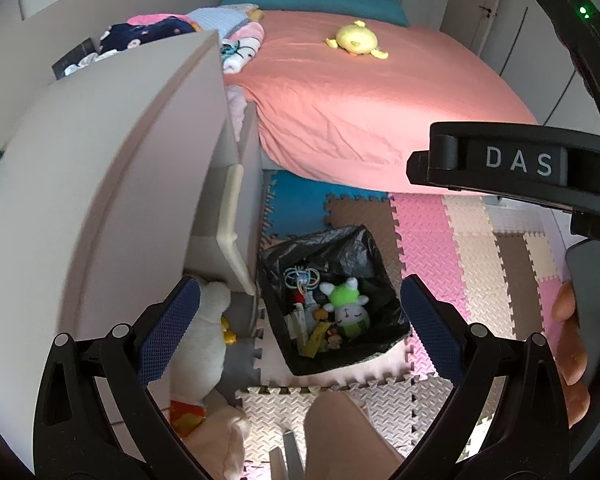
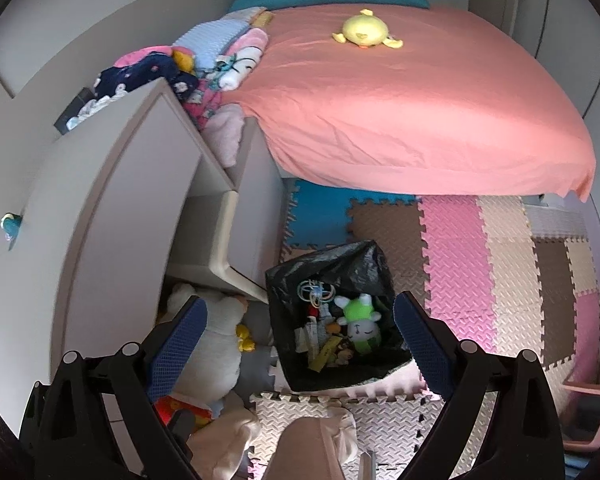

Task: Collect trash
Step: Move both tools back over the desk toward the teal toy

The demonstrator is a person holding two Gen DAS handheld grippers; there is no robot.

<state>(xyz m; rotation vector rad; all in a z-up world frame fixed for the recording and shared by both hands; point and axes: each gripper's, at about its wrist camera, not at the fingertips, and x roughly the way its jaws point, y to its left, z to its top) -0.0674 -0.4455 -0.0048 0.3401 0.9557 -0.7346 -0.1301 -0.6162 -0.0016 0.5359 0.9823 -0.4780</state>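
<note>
A bin lined with a black bag stands on the foam floor mat beside the bed. Inside lie a green and white plush, a ring toy and yellow and white scraps. My left gripper hangs open and empty high above the bin. My right gripper is also open and empty above it. The other gripper's black body marked DAS crosses the right of the left wrist view.
A pink bed carries a yellow plush and folded clothes. A grey cabinet stands left, with a white plush at its foot. A pink basket sits right.
</note>
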